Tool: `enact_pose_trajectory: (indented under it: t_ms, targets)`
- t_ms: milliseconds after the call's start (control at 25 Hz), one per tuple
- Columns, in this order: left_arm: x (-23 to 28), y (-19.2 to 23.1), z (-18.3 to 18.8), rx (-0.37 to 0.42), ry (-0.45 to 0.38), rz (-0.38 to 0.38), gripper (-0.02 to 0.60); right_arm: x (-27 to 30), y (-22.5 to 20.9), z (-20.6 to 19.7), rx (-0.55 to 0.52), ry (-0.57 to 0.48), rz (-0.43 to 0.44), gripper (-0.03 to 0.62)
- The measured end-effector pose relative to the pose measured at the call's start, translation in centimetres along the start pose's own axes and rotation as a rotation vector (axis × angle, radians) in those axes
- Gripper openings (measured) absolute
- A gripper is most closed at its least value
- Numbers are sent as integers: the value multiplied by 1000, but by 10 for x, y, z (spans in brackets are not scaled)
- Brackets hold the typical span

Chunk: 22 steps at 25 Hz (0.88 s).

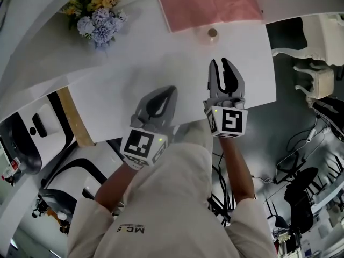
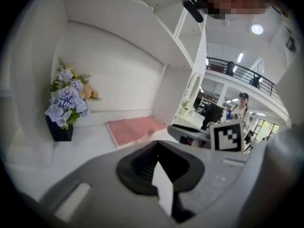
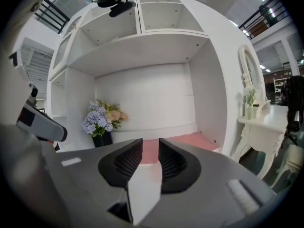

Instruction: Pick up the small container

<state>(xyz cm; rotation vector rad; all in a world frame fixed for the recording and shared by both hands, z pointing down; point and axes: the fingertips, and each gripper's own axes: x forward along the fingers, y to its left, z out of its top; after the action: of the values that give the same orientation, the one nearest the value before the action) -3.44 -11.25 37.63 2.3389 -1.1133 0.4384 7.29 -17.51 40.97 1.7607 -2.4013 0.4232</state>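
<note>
Shirt (image 1: 172, 208) and forearms (image 1: 239, 165) fill the near edge of the head view; both grippers are held out over a white desk (image 1: 134, 69). Left gripper (image 1: 167, 93) sits near-left, jaws together, nothing in them. Right gripper (image 1: 220, 63) is further out, jaws partly apart, nothing in them. Small container (image 1: 213, 33) stands on the desk beyond the right gripper's tips, clear of them, just beside the near edge of a pink mat (image 1: 209, 4). Flower bunch (image 1: 97, 15) is far-left, well apart from the container. Left gripper view: the pads meet with no gap and nothing is gripped. Beyond them the flowers stand in a black pot (image 2: 59, 129) on the left with the mat at centre. The right gripper's marker cube (image 2: 226, 136) shows to the right. The container is only a faint blob at the mat's edge, too small to tell more. Right gripper view: there is a narrow gap between the ribbed pads and nothing in it, with the mat showing through. Flowers are far-left under the shelf unit (image 3: 142, 46); a white dressing table (image 3: 261, 122) is at right.
</note>
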Motion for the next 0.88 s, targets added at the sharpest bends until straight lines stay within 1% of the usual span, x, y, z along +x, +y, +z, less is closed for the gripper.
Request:
enact_pose_trajectory:
  t_ms: [200,400,720,880]
  targets:
    - [18,5,-9,2,8,7,0,24,-8,-21,-10,13,5,104]
    - [30,-2,-15,51,31,-24,0,40,-17,-38,-14,30,-3,147]
    - [40,2,-29,48,44,-29,0,67,-27,-53,-17,28,-12,184]
    - [45,2,-33,22,43,-21,0,78,-34,-55,-30,-2,-21,190]
